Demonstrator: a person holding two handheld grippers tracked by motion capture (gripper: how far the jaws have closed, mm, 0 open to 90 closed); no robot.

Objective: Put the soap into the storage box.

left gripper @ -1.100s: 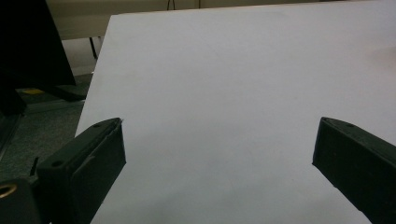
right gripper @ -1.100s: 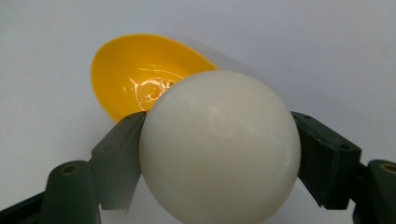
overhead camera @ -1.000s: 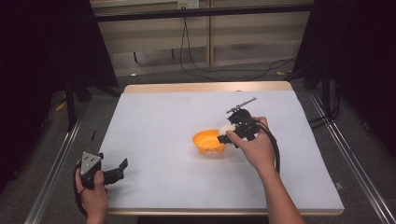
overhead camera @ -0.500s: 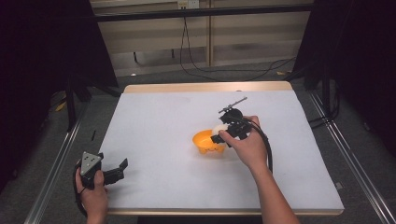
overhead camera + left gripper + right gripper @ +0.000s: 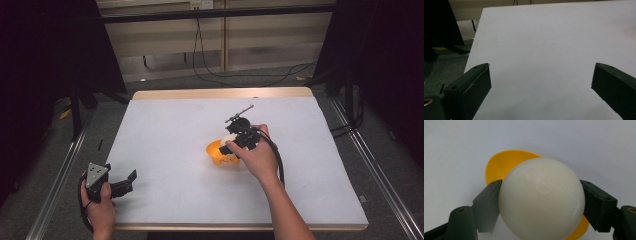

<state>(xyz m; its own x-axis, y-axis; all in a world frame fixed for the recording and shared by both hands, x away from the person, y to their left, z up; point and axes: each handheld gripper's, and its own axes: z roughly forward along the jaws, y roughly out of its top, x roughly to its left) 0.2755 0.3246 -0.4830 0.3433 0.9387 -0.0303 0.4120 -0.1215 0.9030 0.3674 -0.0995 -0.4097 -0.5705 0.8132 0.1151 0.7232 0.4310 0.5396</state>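
My right gripper (image 5: pixel 231 141) is shut on a white ball (image 5: pixel 541 200), its black jaws pressed against the ball's two sides. Directly under the ball sits an orange bowl (image 5: pixel 506 163) on the white table; from the high view the ball (image 5: pixel 229 139) hangs over the bowl (image 5: pixel 216 152) near the table's middle. My left gripper (image 5: pixel 131 181) rests at the table's front left corner. Its jaws stand wide apart with nothing between them, and its fingers (image 5: pixel 471 87) frame bare table.
The white table top (image 5: pixel 170 125) has a wooden strip along its far edge. Metal rails (image 5: pixel 55 185) run along both sides. Cables (image 5: pixel 210 60) lie on the floor beyond the far edge.
My right hand has drifted left and a little toward the near side with the ball, coming over the orange bowl. The left gripper has stayed put.
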